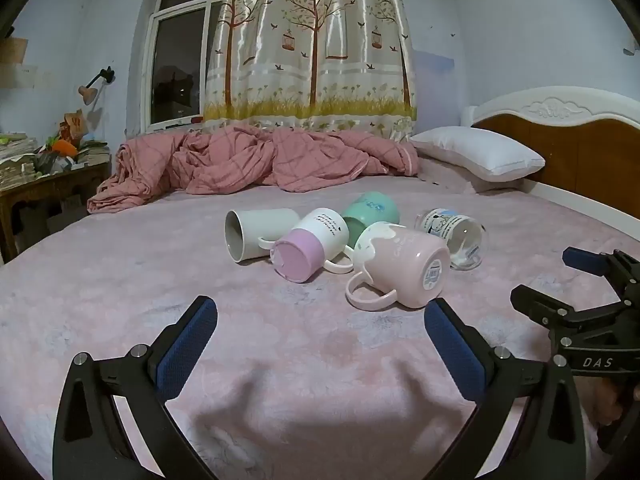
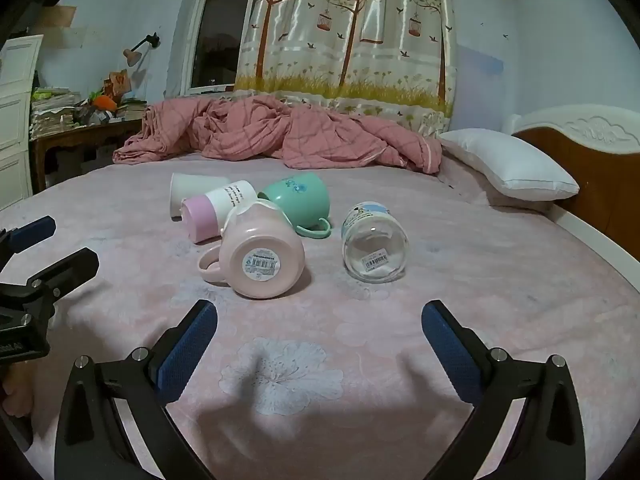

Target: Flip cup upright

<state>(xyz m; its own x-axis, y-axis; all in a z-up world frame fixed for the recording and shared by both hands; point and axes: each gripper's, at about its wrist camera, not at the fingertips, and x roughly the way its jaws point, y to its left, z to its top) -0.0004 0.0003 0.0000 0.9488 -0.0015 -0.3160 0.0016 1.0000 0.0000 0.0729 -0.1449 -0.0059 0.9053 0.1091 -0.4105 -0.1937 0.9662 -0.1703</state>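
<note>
The pink mug (image 2: 262, 258) lies on its side on the bed (image 2: 460, 280), base toward the wide-open right gripper (image 2: 320, 320), just ahead-left; left gripper (image 1: 320, 316) equally wide, similarly near

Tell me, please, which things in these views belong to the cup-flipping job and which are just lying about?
Part of the job:
white mug
purple-and-white mug
green mug
pink mug
glass cup
All five lie on their sides.
left gripper and right gripper, both open

Just lying about:
pink quilt
pillow
curtain
cluttered side table
</note>
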